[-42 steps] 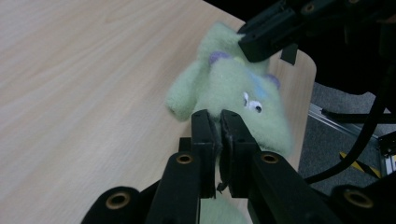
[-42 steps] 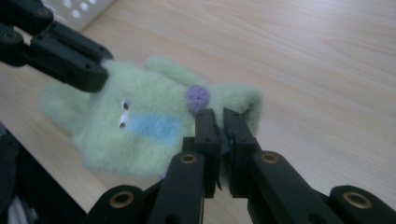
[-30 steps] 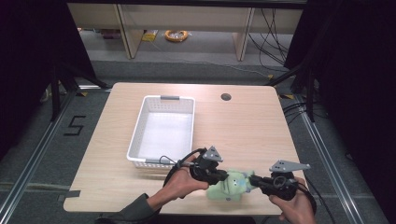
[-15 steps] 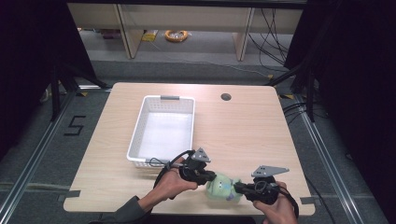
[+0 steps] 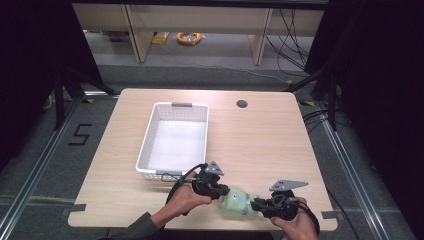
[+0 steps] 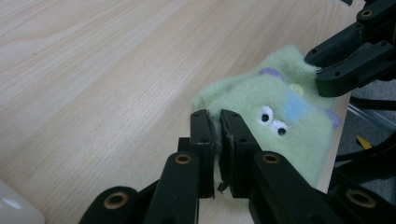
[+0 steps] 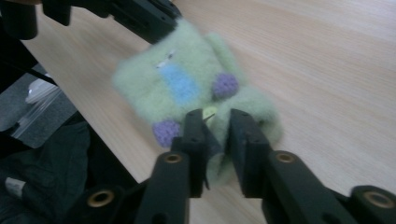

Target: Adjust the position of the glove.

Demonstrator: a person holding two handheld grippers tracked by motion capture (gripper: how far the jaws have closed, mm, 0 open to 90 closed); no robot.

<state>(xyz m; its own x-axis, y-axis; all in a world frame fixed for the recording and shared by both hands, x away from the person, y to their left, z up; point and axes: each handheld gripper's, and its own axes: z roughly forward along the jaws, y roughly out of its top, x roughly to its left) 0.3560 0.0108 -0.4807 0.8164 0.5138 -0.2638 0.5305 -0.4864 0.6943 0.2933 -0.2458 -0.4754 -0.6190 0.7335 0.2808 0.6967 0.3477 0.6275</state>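
Resting low on the counter (image 5: 260,135) near its front edge, the pale green fuzzy plush monster (image 5: 236,201) sits lower than a second ago. Left tool (image 5: 221,191) pinches one end nearly shut; right tool (image 5: 255,204), jaws just widening, loosely straddles the other, suggesting release.

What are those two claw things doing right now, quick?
Left gripper: closed, pinching an edge of the green plush toy.
Right gripper: jaws just opening, the toy's other end between them.
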